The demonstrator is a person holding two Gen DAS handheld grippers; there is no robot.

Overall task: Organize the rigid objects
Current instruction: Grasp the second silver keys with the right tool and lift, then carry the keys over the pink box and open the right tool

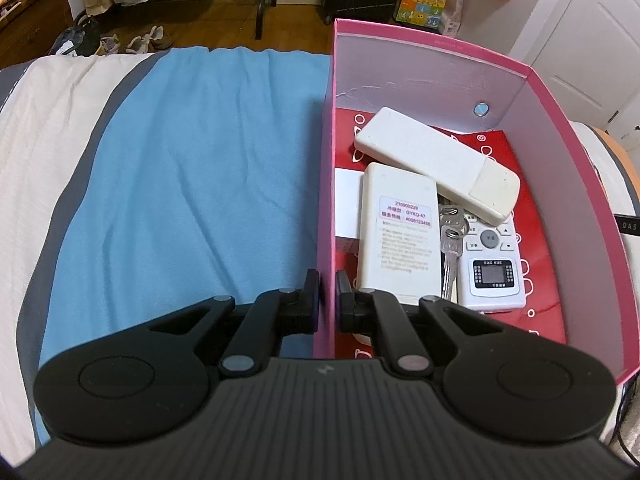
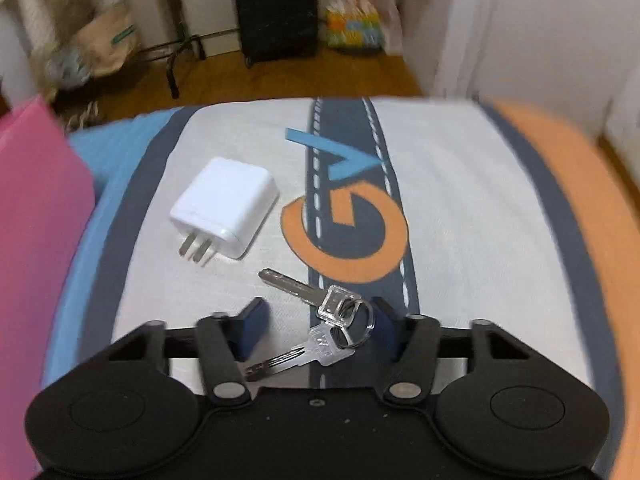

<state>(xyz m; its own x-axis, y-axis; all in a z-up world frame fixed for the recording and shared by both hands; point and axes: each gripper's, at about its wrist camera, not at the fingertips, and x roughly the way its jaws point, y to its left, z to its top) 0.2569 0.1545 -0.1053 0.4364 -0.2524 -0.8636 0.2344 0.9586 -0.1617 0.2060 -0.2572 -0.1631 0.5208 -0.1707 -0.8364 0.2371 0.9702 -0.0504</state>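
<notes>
Bedroom tidy-up: the right claw (image 2: 316, 328), fingers spread wide, sits low over a bunch of keys (image 2: 320, 328) lying on the printed bed cover (image 2: 460, 220), the ring between its 2 pads but not yet nipped. A white plug-in charger (image 2: 226, 206) lies near, at abt 11 o'clock from the keys, prongs toward the camera, just right of the pink box's outer wall (image 2: 36, 220).

Over on the other side, the left claw (image 1: 328, 300) is closed on the near-left wall of the pink box (image 1: 440, 56), 1 finger outside, 1 inside, steadying it on the blue blanket (image 1: 192, 168). Inside already: 2 cream remotes (image 1: 400, 236), the upper (image 1: 436, 160) crossing at 1 o'clock, a small white remote w/ a screen (image 1: 492, 272) and another key set (image 1: 450, 236).

Handling, as judged: keys are hard metal, light, slick and floppy at the ring – blades will swing when lifted. Best bite looks to be across the stacked key heads by the ring, not the thin blades. Soft bedding gives under pressure, so pads can dig slightly beneath. Charger is stiff, smooth plastic; take it across its flat sides, clear of the prongs.
</notes>
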